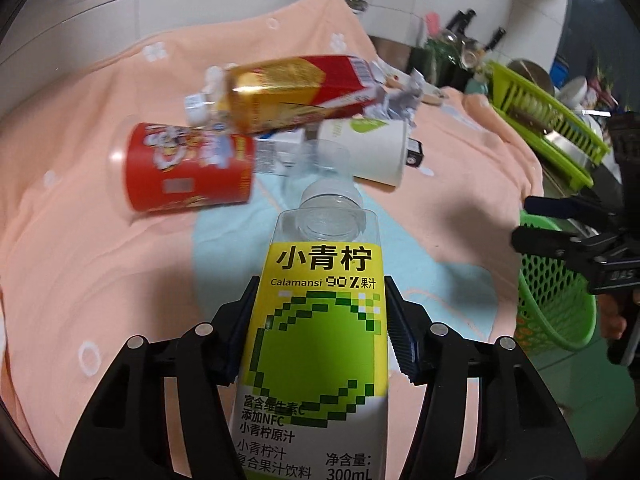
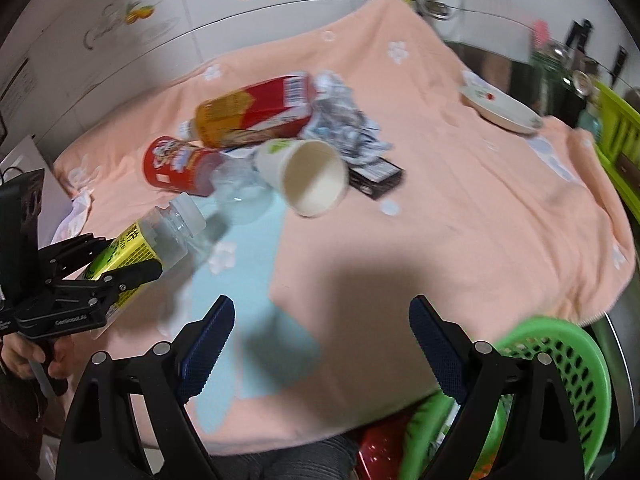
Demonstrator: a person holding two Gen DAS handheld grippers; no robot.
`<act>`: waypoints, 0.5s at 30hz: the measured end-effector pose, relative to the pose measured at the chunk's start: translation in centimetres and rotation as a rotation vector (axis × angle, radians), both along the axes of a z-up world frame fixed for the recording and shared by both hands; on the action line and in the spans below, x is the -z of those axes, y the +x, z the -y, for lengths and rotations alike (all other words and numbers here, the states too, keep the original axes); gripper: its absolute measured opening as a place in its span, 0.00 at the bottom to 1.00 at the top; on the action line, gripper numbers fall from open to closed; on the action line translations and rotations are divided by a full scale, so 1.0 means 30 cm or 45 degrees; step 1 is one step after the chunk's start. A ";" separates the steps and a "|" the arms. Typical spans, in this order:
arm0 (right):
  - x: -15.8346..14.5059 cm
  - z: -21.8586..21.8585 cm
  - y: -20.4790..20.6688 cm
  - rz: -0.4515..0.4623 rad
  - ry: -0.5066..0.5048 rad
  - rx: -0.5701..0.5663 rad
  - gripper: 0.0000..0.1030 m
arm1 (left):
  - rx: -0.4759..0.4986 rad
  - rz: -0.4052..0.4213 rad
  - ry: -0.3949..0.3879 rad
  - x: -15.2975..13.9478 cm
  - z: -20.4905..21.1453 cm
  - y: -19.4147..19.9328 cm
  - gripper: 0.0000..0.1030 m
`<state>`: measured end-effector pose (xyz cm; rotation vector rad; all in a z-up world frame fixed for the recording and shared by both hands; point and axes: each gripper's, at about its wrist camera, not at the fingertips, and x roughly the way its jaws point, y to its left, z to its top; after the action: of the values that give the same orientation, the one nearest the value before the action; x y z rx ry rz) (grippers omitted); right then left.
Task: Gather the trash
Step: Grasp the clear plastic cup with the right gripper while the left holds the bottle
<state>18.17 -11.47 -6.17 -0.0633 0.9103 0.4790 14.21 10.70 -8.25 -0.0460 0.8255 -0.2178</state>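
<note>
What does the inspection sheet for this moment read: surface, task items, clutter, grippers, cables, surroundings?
Surface: peach towel with a pale blue patch covers the table.
Job's things: juice bottle, red can, carton, paper cup, crumpled paper, black box; green basket at the table edge, something red inside.
Clutter: plate at the far edge.
Grippers: left gripper shut on juice bottle; right gripper open, empty.
Cables: nothing seen.
Surroundings: tiled wall, green dish rack.
</note>
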 end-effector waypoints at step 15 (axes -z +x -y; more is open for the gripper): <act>-0.013 -0.365 0.141 0.050 -0.021 -0.200 0.67 | -0.131 0.085 -0.107 -0.066 -0.164 -0.107 0.56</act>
<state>22.41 -0.52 -5.77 -0.1602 0.8745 0.6144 11.00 15.63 -6.27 -0.1588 0.7450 -0.1557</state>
